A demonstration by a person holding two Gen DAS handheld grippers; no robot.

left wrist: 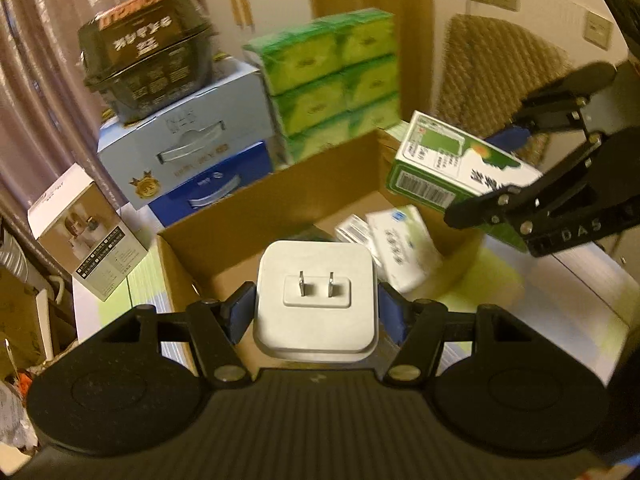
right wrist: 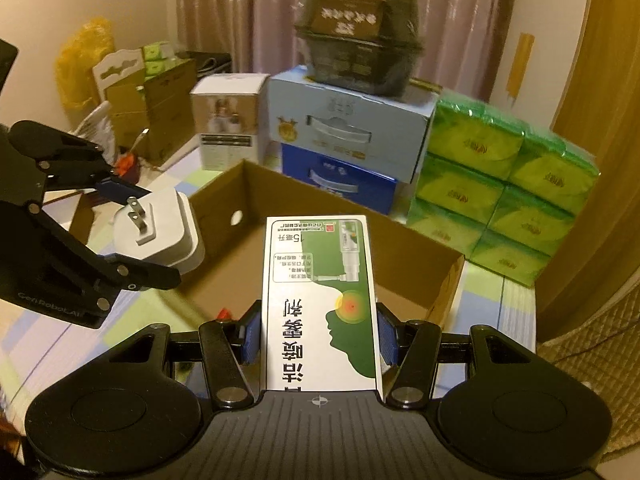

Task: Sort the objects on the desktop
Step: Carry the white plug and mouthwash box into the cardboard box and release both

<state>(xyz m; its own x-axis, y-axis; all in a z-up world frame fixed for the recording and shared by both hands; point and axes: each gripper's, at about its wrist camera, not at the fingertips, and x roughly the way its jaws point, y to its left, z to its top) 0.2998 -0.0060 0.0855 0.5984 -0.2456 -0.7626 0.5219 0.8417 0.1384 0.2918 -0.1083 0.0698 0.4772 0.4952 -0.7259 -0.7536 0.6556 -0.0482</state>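
While hanging over the open cardboard box [left wrist: 224, 248], carrying two items for sorting. Left gripper [left wrist: 316, 312]: jaws clamping the flat sides of a white plug adapter [left wrist: 316, 300], prongs facing up, box directly beneath. Right gripper [right wrist: 318, 336]: jaws pinching a green-and-white medicine carton [right wrist: 320, 300], long axis pointing forward over the near box wall. Likely dropping both in, judging by position.
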